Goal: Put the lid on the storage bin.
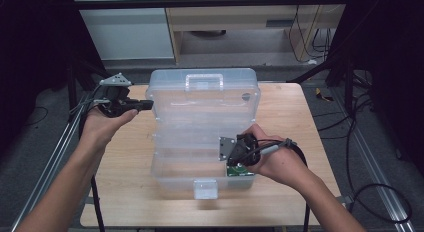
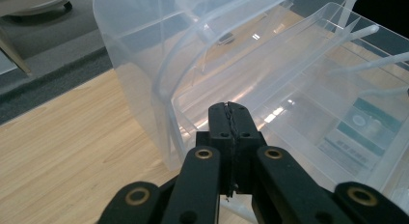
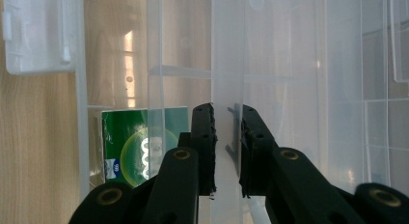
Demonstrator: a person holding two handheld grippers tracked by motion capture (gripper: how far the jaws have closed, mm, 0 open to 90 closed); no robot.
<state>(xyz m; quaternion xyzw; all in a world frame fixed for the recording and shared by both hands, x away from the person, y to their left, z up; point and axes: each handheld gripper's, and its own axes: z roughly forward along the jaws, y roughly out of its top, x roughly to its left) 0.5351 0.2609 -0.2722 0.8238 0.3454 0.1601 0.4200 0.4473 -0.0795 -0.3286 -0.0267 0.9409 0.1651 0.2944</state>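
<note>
The jaws of the right gripper [image 3: 226, 151] are narrowed on a clear tray wall [image 3: 226, 89] inside the plastic case [image 1: 165, 142]; the grip looks firm. A green packet [image 3: 140, 147] lies just left of them. The left gripper [image 2: 232, 119] is fully closed and empty, its tips against the raised lid [image 2: 144, 64]. The tray should be lifted straight and slowly while the lid is braced.

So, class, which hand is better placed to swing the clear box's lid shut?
Left. The shut left gripper sits right at the lid's left edge, while the right gripper is down in the base, jaws closed on a clear inner wall.
</note>
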